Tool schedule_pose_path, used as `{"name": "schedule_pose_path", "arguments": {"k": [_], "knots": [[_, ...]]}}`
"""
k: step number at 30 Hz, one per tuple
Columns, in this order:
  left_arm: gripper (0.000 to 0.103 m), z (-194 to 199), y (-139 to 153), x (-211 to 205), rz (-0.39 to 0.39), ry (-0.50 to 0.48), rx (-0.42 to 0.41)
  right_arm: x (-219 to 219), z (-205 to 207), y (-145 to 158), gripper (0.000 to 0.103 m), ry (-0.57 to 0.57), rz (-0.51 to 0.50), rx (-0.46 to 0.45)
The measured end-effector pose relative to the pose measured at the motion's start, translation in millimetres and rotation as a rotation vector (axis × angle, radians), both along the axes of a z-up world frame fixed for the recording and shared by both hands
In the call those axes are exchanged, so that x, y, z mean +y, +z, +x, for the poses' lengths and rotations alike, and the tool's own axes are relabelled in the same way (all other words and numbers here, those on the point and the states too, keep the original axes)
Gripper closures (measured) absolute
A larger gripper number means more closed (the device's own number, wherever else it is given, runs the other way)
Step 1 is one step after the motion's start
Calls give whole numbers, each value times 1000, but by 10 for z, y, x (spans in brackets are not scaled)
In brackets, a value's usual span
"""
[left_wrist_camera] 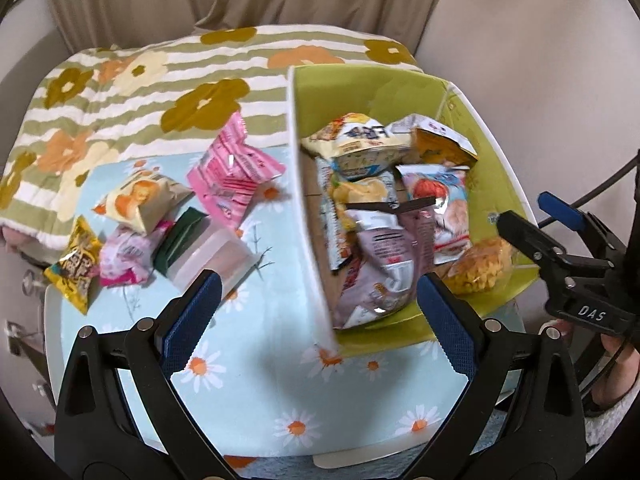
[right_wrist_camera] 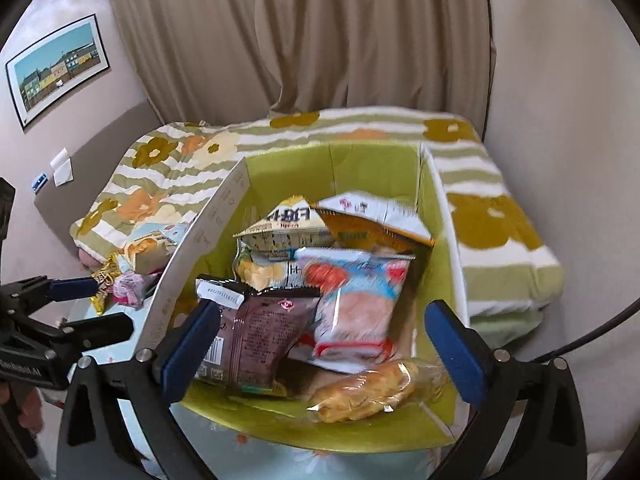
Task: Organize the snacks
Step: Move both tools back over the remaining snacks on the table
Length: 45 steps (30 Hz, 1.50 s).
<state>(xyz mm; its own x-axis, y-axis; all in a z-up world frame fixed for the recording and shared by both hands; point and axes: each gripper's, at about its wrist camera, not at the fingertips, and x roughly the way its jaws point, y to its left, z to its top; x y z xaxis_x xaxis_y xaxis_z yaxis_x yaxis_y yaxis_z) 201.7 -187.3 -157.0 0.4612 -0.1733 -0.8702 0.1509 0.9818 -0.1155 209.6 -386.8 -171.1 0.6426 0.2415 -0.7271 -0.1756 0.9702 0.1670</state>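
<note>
A box, green inside and white outside (left_wrist_camera: pixel 360 92) (right_wrist_camera: pixel 328 168), stands on the table and holds several snack packets. Among them are a dark purple packet (left_wrist_camera: pixel 388 264) (right_wrist_camera: pixel 260 332), a light-blue one (right_wrist_camera: pixel 360 300) and a clear-wrapped bread (left_wrist_camera: pixel 480 264) (right_wrist_camera: pixel 368 392). My right gripper (right_wrist_camera: pixel 324 316) (left_wrist_camera: pixel 528 216) hangs open over the box's near end, its pads pressing on nothing. My left gripper (left_wrist_camera: pixel 320 292) (right_wrist_camera: pixel 100 308) is open above the box's left wall. Left of the box lie a pink packet (left_wrist_camera: pixel 232 172), a cream packet (left_wrist_camera: pixel 140 200), a yellow one (left_wrist_camera: pixel 76 264) and a green one (left_wrist_camera: pixel 180 236).
The table wears a light-blue daisy cloth (left_wrist_camera: pixel 248 380). A clear plastic tub (left_wrist_camera: pixel 216 256) and a small pink packet (left_wrist_camera: pixel 124 256) lie among the loose snacks. Behind the table is a bed with a flowered striped blanket (left_wrist_camera: pixel 160 80) (right_wrist_camera: pixel 500 220), then curtains (right_wrist_camera: pixel 320 40).
</note>
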Motion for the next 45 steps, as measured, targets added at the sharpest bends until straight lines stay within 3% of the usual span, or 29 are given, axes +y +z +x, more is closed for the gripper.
{"name": "schedule_pose_path", "arguments": {"k": [7,14,19,26,36,45], "knots": [[5,-128,-14,192,-15,66,-5,-17,-44,96,1,-1,20,43],[5,-373,88,390,0,132,-47,90,-120,302,1,47,44,10],[5,-553,202,738,35,205,-81,349,-158,493,1,129,40,-31],[5,-620,243,1413,50,269,-83,882,-115,524,1,195,52,-41],[5,-260,-25,2440,101,146,2,1936,262,354,1,164,68,29],[5,368,-621,3027,168,-64,133,2769,787,63,1,97,107,144]]}}
